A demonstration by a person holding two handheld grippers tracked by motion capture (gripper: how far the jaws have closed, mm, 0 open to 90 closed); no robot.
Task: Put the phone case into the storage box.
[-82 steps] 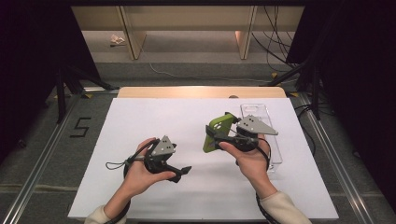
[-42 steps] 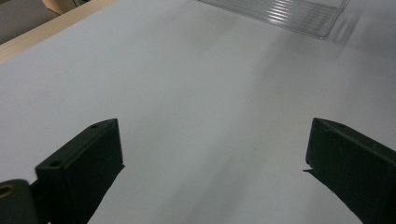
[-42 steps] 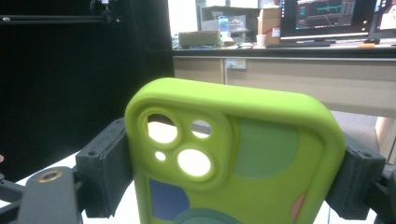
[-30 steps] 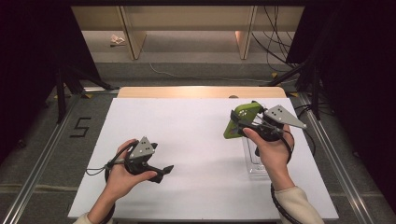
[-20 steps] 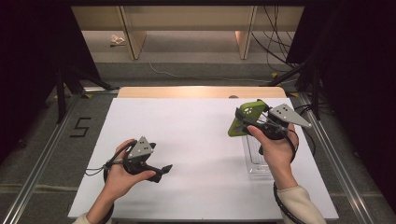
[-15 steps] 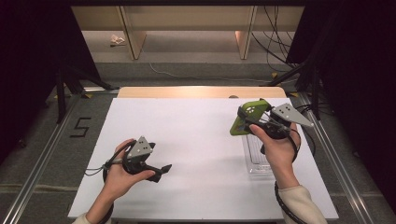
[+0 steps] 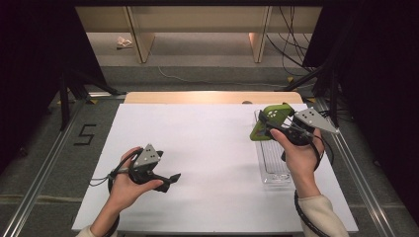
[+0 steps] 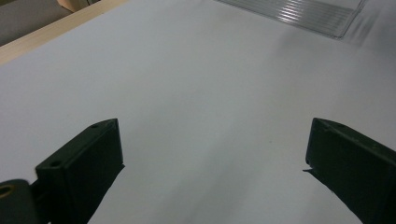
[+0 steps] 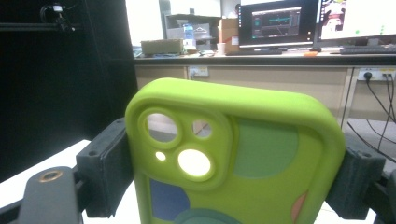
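Judging by its soft rubbery look, the green phone case (image 9: 233,158), clamped across its long edges in the right gripper (image 7: 269,126) above the clear tray (image 7: 273,165), seems light, flexible and grippy, while the left gripper (image 7: 170,177) hovers wide open and empty over the table (image 7: 207,143).

A lime-green phone case (image 9: 233,158) is held up off the counter, gripped across its width between two black jaws. Its back is turned to the right gripper view, where a raised camera cut-out with three openings is seen at its upper left, along with muted green, blue and orange patches. In the high view the phone case (image 7: 269,121) is seen tilted above the far end of a clear plastic tray (image 7: 274,163).
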